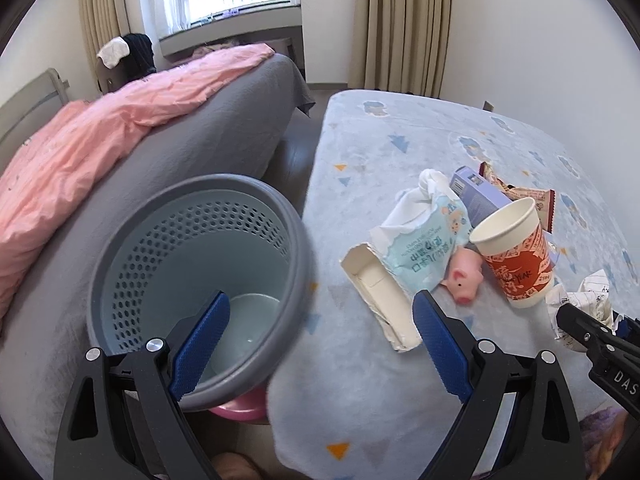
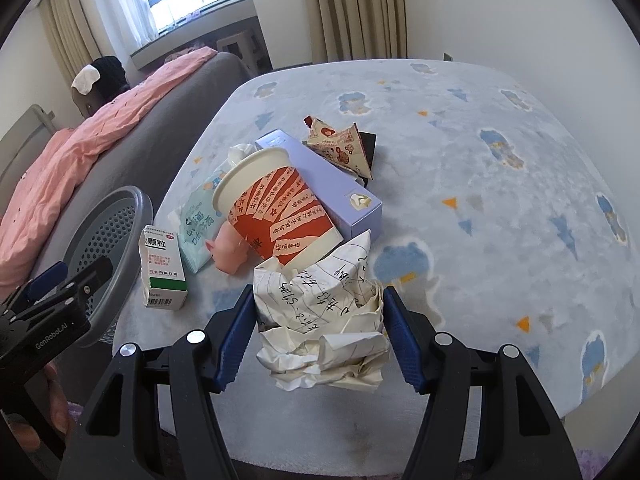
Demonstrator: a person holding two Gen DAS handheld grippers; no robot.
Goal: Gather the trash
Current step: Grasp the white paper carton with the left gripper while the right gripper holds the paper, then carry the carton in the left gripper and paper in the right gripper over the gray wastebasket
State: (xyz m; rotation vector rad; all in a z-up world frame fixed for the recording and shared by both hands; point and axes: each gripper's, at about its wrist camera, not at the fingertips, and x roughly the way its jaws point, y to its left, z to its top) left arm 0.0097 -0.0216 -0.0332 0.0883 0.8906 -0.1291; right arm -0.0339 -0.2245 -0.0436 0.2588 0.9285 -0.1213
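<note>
**Crumpled paper caught over the worktop's near edge**

The worktop (image 2: pixel 500 184), draped in a pale blue patterned cloth, is carrying a heap of trash toward its left side. A grey perforated bin (image 1: pixel 192 264) is standing just off its left edge, beside the bed (image 1: pixel 168 148). A red paper cup (image 2: pixel 276 208) is lying tipped against a lilac box (image 2: pixel 340 192). The right gripper (image 2: pixel 316 340) is pinching a crumpled paper ball (image 2: pixel 324 320) at the near edge, its jaws about half spread and pressing both sides. The left gripper (image 1: pixel 320 344) is hanging wide open and empty between bin and worktop.
</note>
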